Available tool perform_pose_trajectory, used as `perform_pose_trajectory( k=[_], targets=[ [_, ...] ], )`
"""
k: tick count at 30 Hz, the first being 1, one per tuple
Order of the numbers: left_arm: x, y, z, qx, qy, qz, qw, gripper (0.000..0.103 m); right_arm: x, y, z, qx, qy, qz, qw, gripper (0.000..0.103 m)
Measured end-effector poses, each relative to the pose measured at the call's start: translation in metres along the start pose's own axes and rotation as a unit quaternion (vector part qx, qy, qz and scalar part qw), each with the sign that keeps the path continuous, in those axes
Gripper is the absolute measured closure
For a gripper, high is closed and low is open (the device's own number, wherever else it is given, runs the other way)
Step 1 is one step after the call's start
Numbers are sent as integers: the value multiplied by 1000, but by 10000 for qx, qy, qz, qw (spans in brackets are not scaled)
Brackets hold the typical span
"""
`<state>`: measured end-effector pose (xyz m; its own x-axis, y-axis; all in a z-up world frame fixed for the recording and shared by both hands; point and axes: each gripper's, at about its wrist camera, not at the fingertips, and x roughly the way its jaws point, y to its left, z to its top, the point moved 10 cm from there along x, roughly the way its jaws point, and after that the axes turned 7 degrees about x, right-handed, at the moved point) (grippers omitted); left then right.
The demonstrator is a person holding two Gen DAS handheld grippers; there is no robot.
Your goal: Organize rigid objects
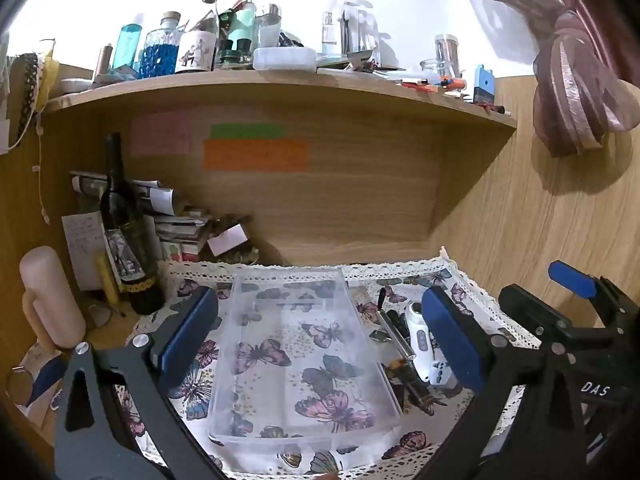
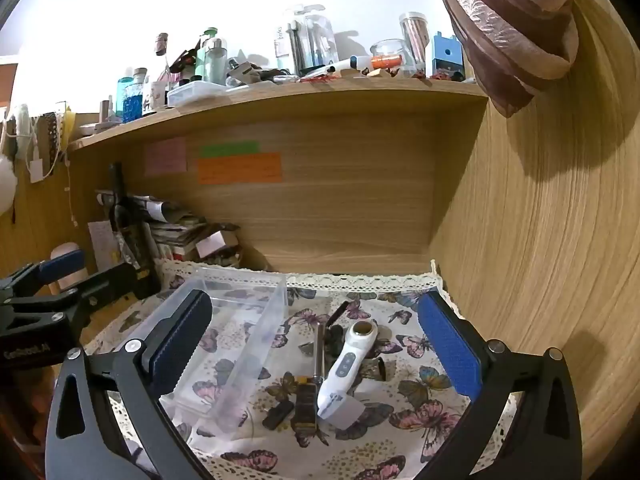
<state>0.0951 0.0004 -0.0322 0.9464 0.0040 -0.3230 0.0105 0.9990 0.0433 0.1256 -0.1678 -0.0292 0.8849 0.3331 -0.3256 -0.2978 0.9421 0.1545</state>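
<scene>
While spread wide over the butterfly-print cloth, left gripper with jaws far apart, nothing between the blue pads, straddling the clear plastic organizer tray without touching it. Tray lying flat on the cloth, long axis running away from the camera, dividers faintly visible, seemingly without contents.

Right gripper likewise fully open and holding nothing, hovering above the loose items just right of the tray. Between its fingers: a white handheld device with grey buttons and a round head, lying diagonally; a slim metal rod just beside it on the left; a dark rectangular piece with a yellow end near the device's base; a small black block nearer the camera. Same cluster seen from the left wrist view, right of the tray, device close to the right-hand pad.

Behind, a wooden desk hutch with pink, green and orange sticky notes, a dark wine bottle at left, assorted bottles crowding the shelf on top.
</scene>
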Motion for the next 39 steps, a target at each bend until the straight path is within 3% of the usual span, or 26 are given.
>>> perform_pose_trajectory(
  k=[39],
  targets=[
    [11, 1, 0, -8, 16, -40, 10000, 0, 7, 7, 4, -65, -36, 8, 10000, 0]
  ],
)
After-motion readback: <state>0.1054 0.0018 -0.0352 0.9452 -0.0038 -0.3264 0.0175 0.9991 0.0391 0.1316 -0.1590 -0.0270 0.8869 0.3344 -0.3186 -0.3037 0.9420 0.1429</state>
